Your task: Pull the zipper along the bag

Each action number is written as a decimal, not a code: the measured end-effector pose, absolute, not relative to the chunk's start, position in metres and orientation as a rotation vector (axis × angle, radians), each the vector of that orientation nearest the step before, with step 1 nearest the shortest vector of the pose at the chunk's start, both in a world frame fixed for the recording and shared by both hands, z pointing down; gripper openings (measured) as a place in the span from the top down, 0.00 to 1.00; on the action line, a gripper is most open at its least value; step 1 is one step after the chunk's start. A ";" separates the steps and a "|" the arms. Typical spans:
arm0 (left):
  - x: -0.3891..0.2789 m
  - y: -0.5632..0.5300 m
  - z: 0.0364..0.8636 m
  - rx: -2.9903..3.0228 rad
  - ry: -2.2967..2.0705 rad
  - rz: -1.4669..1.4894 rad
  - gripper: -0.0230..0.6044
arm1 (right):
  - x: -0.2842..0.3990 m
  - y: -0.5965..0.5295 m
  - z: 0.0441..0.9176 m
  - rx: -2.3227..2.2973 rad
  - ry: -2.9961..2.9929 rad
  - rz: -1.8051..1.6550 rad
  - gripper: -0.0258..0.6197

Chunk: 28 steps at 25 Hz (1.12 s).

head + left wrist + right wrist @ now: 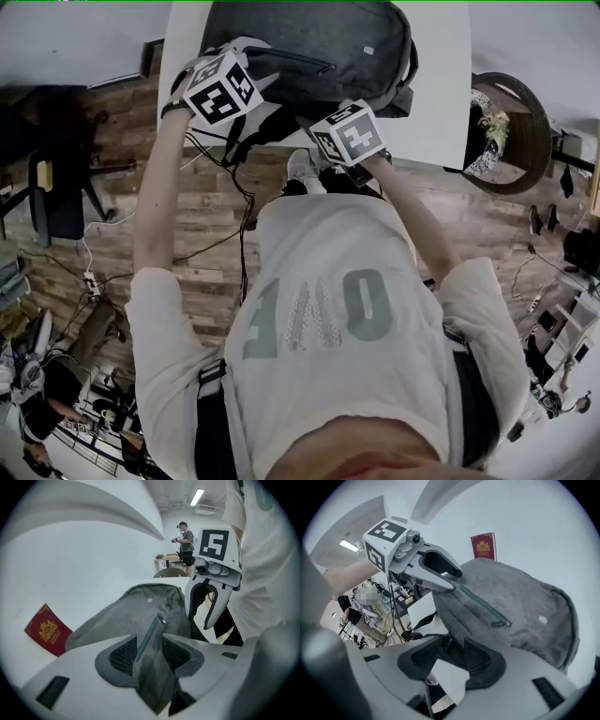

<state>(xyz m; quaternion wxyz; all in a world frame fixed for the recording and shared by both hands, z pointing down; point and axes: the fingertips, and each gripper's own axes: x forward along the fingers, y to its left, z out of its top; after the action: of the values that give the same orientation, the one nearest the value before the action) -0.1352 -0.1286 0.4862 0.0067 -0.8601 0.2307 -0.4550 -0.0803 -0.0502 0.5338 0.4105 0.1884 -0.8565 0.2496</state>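
Note:
A grey backpack [319, 47] lies on the white table [441, 84]. Its teal zipper [480, 603] runs across the front panel and ends at a small pull [502, 624]. My left gripper [149, 643] hangs just above the bag's near end, open, and the zipper line [149, 637] shows in the gap between its pads. My right gripper [452, 657] is open over the bag's edge, with white table and a black strap [447, 641] between its jaws and nothing held. Each gripper shows in the other's view, the left one [440, 573] and the right one [206, 606].
A red passport [47, 630] lies flat on the table beyond the bag. A round wicker stand with a plant [511, 131] is right of the table. Cables [234, 187] trail over the wooden floor, and a person [186, 543] stands far off in the room.

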 end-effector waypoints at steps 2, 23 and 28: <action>-0.125 -0.149 0.451 -2.675 0.814 -1.284 0.70 | -0.078 -0.073 0.511 0.522 -2.214 0.585 0.71; -0.076 -0.124 0.252 -2.322 1.826 0.005 0.91 | 0.024 -0.161 0.298 1.477 -2.761 0.057 0.90; -0.057 -0.105 0.258 -2.340 1.810 0.103 0.92 | 0.039 -0.144 0.292 1.508 -2.718 -0.097 0.92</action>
<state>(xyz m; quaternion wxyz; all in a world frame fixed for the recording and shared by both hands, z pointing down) -0.0570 -0.1045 0.2584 0.0907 -0.7873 0.6088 0.0348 0.0387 -0.1440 0.2922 0.0158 0.4849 -0.8739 -0.0313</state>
